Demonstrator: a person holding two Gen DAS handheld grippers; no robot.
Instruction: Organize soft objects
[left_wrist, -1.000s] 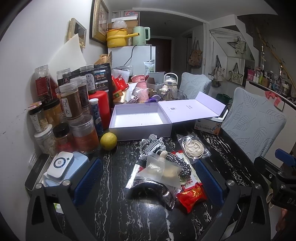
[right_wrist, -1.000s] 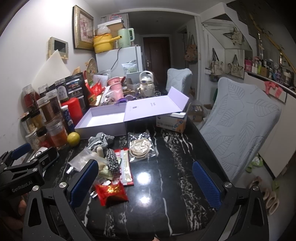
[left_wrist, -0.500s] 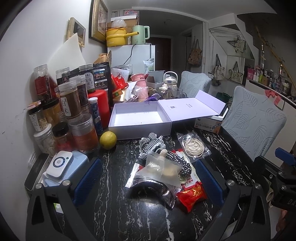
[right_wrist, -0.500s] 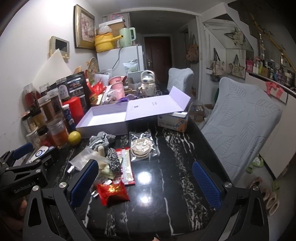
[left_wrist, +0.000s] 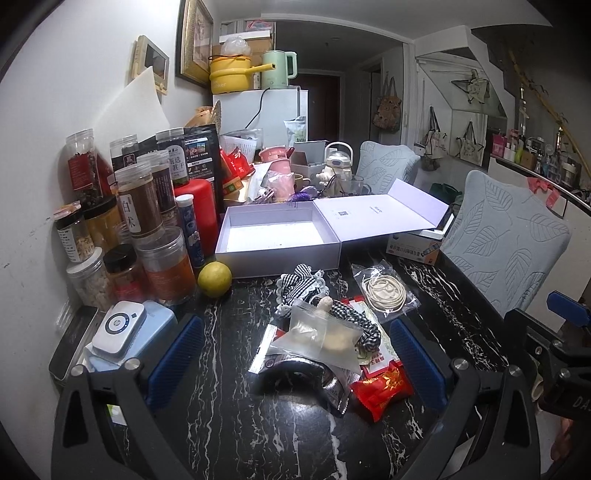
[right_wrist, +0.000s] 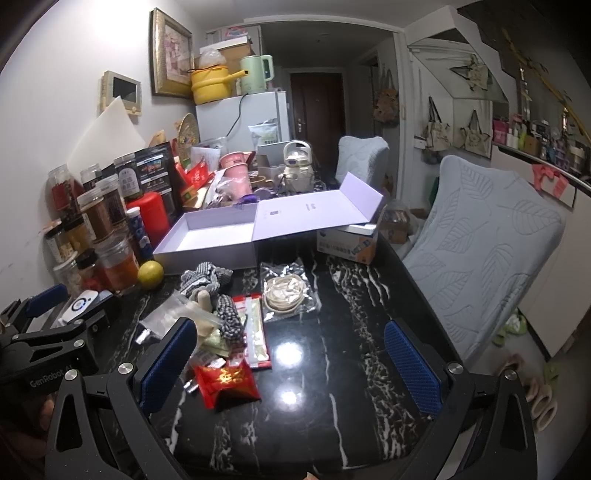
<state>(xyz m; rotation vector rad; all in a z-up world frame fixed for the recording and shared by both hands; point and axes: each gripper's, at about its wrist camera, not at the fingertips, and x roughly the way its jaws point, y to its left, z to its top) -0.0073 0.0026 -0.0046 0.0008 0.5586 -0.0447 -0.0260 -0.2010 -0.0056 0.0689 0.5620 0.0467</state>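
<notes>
1. Both claws are hovering wide open and holding nothing: the left claw (left_wrist: 295, 354) is facing the pile of soft things near the middle of the tabletop (left_wrist: 229, 424), and the right claw (right_wrist: 288, 354) is hanging over the bare stretch toward the right edge.
2. The pile is lying just in front of the open lilac box (left_wrist: 275, 240), which is sitting toward the far edge with its lid folded out to the right. On top is a clear zip bag (left_wrist: 317, 338), overlapping a checked fabric piece (left_wrist: 301, 286); a red packet (left_wrist: 382, 384) and a silver pouch (left_wrist: 306, 374) are touching its near side.
3. The bag of coiled cord (left_wrist: 384, 290) is lying apart, just right of the heap, so it looks like the easiest single pick.
4. To my eye the left claw should be coming down on the zip bag first, pinching its middle so the slack plastic is not slipping out.
5. The lemon (left_wrist: 215, 279) and jars (left_wrist: 162, 266) crowd the left edge, so swinging wide there risks knocking them.
</notes>
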